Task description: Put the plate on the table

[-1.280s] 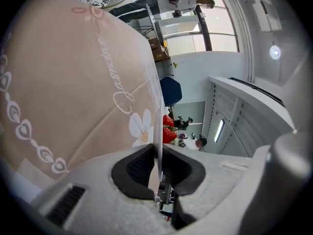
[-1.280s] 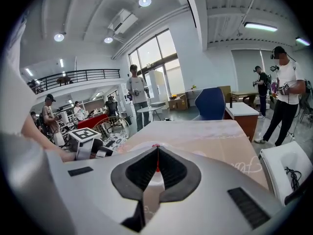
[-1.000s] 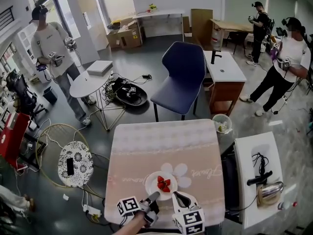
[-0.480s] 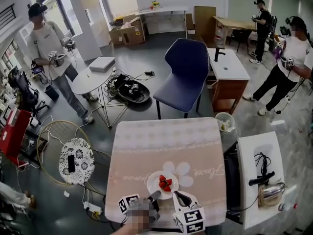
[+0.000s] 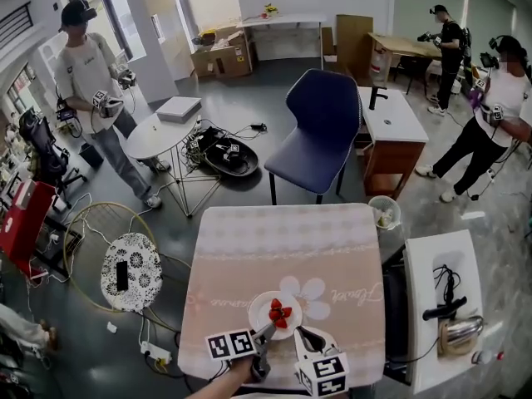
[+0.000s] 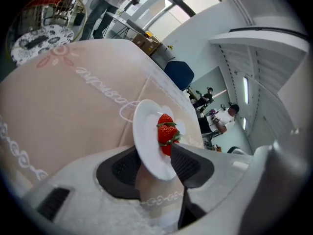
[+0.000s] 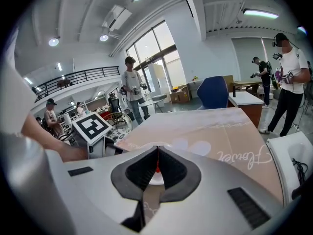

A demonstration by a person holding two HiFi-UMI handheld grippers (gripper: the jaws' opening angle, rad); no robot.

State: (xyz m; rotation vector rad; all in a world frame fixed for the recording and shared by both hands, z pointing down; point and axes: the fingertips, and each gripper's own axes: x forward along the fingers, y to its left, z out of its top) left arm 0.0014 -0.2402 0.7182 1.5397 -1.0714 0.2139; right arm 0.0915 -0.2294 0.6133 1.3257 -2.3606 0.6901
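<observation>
A white plate (image 5: 264, 304) with strawberries (image 5: 278, 312) lies on the pink-clothed table (image 5: 283, 239) near its front edge. My left gripper (image 5: 264, 337) reaches the plate's near rim. In the left gripper view the plate (image 6: 146, 136) stands between the left gripper's (image 6: 152, 153) jaws, which are opening, and the pads no longer press on the rim; the strawberries (image 6: 166, 131) sit just past one pad. My right gripper (image 5: 309, 339) hovers just right of the plate. Its jaws are shut with nothing in them (image 7: 157, 158), and a sliver of the plate (image 7: 155, 180) shows behind them.
A blue chair (image 5: 320, 135) stands at the table's far side. A white side counter (image 5: 440, 298) with a metal kettle (image 5: 459, 329) runs along the right, a wastebasket (image 5: 382, 212) beside it. People stand at the far left and far right, and a round white table (image 5: 158, 135) is at the left.
The left gripper's jaws, closed on the plate's near rim before, now stand apart around it. The plate stays in about the same spot on the table. The right gripper has barely moved.
</observation>
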